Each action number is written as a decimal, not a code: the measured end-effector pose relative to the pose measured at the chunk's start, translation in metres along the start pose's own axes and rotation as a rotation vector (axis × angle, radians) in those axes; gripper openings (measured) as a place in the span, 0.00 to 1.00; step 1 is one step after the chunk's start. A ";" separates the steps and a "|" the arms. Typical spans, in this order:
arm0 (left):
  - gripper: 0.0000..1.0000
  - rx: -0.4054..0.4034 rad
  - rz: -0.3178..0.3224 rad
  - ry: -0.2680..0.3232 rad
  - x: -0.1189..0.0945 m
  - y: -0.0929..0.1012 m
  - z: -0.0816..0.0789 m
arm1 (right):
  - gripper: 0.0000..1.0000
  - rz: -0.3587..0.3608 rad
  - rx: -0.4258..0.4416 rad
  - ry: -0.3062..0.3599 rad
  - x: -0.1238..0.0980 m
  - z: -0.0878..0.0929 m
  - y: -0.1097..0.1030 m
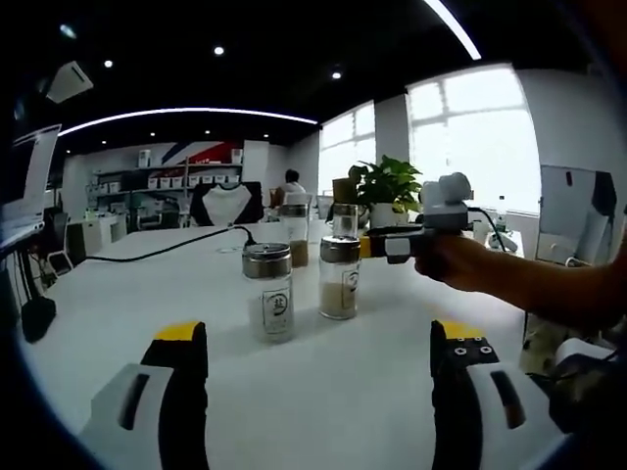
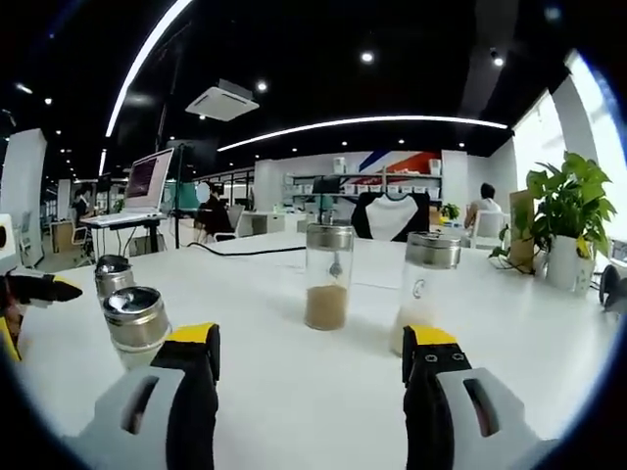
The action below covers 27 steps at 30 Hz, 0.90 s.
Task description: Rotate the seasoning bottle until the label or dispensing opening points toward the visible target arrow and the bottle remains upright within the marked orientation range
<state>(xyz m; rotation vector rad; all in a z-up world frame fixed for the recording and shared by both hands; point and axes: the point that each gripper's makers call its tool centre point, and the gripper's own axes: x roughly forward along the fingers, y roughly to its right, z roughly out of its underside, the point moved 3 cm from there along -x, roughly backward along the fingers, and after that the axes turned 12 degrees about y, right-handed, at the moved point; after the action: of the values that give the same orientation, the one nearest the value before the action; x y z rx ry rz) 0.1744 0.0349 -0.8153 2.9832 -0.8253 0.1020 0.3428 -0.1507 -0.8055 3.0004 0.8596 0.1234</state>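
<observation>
Four clear glass seasoning bottles with steel lids upright on the white table, two near, two farther. Left gripper wide open, empty. Right gripper wide open, empty, short of the bottles.

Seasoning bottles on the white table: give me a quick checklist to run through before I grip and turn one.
1. Left gripper open: ok.
2. Right gripper open: ok.
3. Labelled glass bottle with metal lid and beige-filled glass bottle upright: ok.
4. A bottle between the right jaws: not ok; the brown-filled glass bottle stands beyond the tips.
5. Target arrow found on the white table: cannot tell.
</observation>
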 end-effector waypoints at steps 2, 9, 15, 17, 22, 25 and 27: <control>1.00 0.005 -0.001 0.001 0.000 -0.001 -0.001 | 0.73 -0.013 0.001 0.009 0.003 0.000 0.000; 1.00 0.004 -0.006 0.013 0.002 -0.002 -0.005 | 0.64 -0.012 0.054 0.041 0.014 -0.005 0.005; 1.00 0.001 -0.003 0.005 0.006 -0.002 -0.005 | 0.65 0.019 0.104 0.060 0.024 -0.003 0.008; 1.00 -0.001 0.001 0.008 0.007 -0.002 -0.006 | 0.66 0.026 0.091 0.061 0.027 -0.003 0.010; 0.99 -0.004 0.017 0.026 0.013 0.002 -0.007 | 0.64 0.009 0.030 0.062 0.040 -0.005 0.009; 0.99 0.013 0.016 0.027 0.014 0.002 -0.007 | 0.64 -0.014 -0.018 0.036 0.048 -0.003 0.008; 0.99 -0.017 0.026 0.041 0.015 0.004 -0.008 | 0.63 -0.017 -0.043 0.040 0.054 -0.004 0.011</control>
<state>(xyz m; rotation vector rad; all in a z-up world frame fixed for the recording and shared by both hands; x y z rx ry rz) 0.1843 0.0241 -0.8057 2.9441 -0.8566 0.1557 0.3935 -0.1315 -0.7974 2.9599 0.8736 0.1994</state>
